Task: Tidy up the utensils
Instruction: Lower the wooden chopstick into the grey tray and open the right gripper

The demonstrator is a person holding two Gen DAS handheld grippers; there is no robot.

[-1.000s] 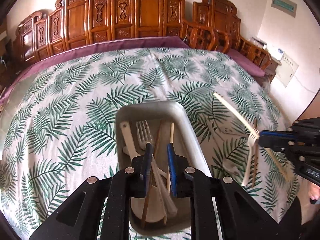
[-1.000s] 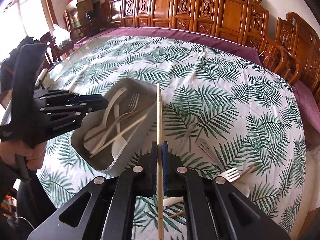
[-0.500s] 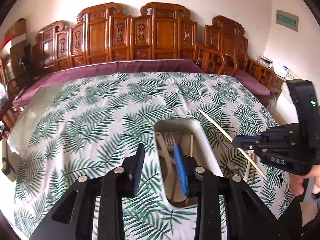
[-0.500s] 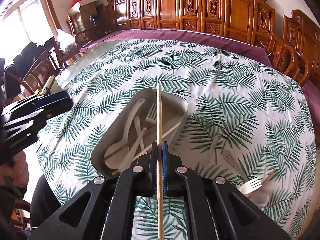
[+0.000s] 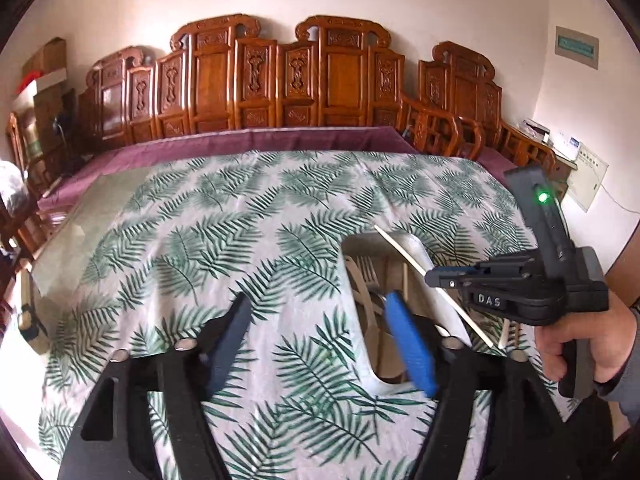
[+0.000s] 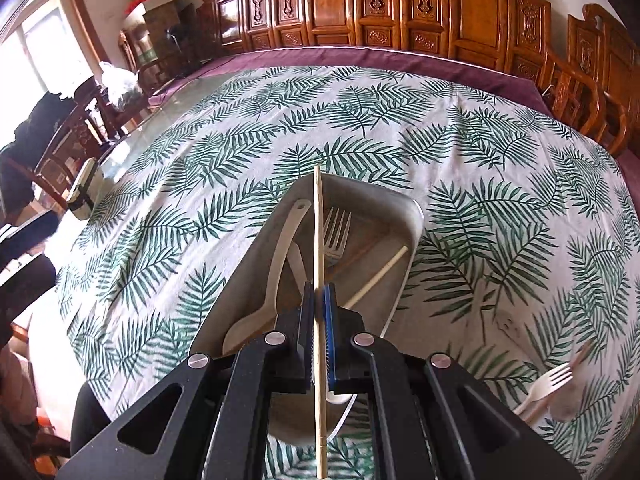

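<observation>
Overhead, carved wooden chairs (image 5: 280, 80) behind a palm-leaf tablecloth (image 5: 224, 232) on purple.

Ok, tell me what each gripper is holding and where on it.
The right gripper pinches a chopstick partway along its length, above the tray. The left gripper holds nothing; its fingers are opening.

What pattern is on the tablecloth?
Green palm fronds on the white tablecloth; the right wrist view shows it best.
</observation>
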